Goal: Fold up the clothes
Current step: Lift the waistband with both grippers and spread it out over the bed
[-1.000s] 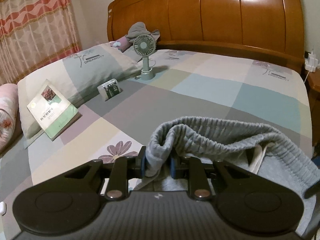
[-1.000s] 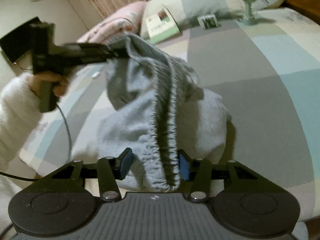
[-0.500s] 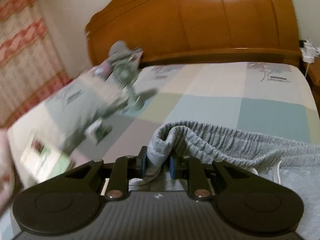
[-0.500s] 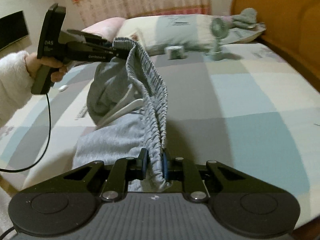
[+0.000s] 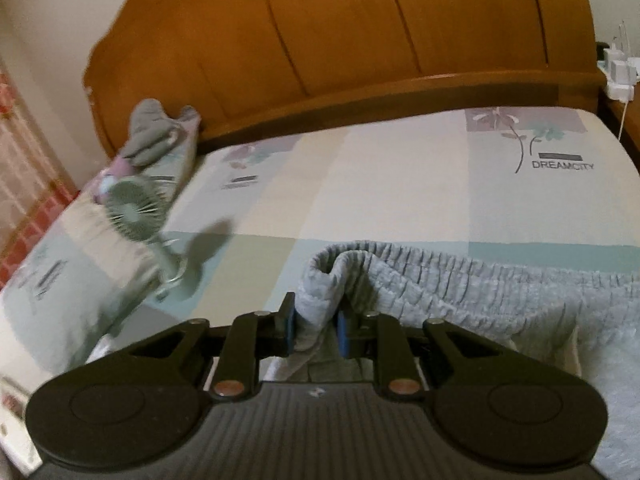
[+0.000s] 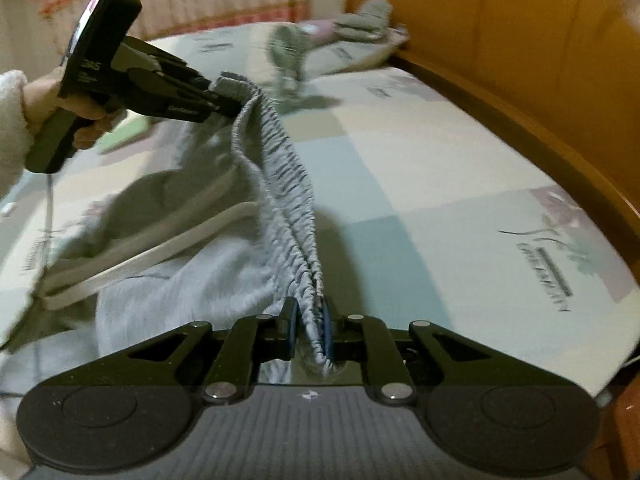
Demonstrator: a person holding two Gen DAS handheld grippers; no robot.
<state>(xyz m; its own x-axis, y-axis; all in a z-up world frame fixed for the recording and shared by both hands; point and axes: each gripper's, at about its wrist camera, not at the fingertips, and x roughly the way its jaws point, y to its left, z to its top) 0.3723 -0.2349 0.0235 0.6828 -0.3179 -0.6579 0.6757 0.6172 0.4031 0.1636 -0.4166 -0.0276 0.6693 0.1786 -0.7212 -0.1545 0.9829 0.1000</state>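
I had both grippers clamped on the elastic waistband of the grey sweatpants [image 6: 280, 184], one at each end, so the ribbed band ran stretched between them above the bed. My left gripper [image 5: 315, 326] pinched a bunched fold of that waistband between its blue pads, the fabric rising in a soft hump just ahead of the fingers and trailing away to the right. In the right wrist view the same left gripper [image 6: 224, 100] showed from the side, gripped by a hand [image 6: 68, 108] in a fluffy white sleeve [image 6: 10, 120], with the waistband's far end caught at its tip. My right gripper [image 6: 307, 330] was closed tight on the near end of the band, the gathered edge squeezed thin between its pads and a short tail hanging below them. The rest of the sweatpants drooped to the left under the band, with a white drawstring [image 6: 160, 248] looping across the fleece, the lower cloth resting on the patchwork bedsheet [image 5: 400, 184]. Farther off, a small green handheld fan [image 5: 134, 210] stood beside a pillow [image 5: 52, 276], a folded grey garment [image 5: 154, 130] lay on the pillow near the wooden headboard [image 5: 360, 28], and that part of the view was blurred.
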